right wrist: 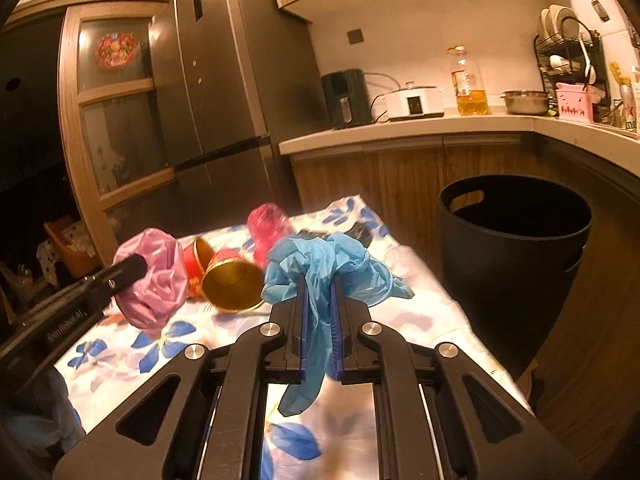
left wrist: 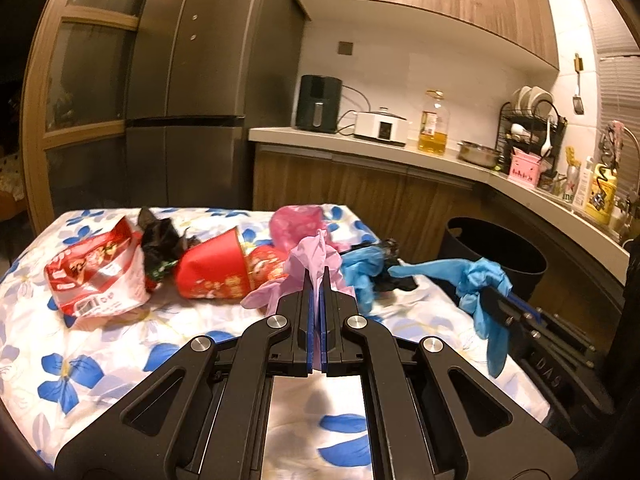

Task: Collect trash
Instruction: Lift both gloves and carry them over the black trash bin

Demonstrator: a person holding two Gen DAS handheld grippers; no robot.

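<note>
On the flowered tablecloth (left wrist: 132, 332) the rubbish is spread in a loose row. At the far left lies a torn red-and-white snack bag (left wrist: 94, 276), then a crumpled black wrapper (left wrist: 160, 240), then a red paper cup (left wrist: 216, 272) tipped on its side, with a pink plastic bag (left wrist: 294, 220) behind it.

The left gripper (left wrist: 319, 280) has its fingers pressed together on a pale pink glove (left wrist: 308, 264), which bunches above the tips, lifted clear of the cloth by the look of it.

Next comes a second blue glove (left wrist: 360, 272), lying on the table against something black.

The right gripper (right wrist: 319, 284) is clamped on a blue glove (right wrist: 320, 264), whose loose end dangles below the pads.

The black bin (right wrist: 516, 248) stands on the floor just past the table's right edge, open-topped; both gloves look headed there.
</note>
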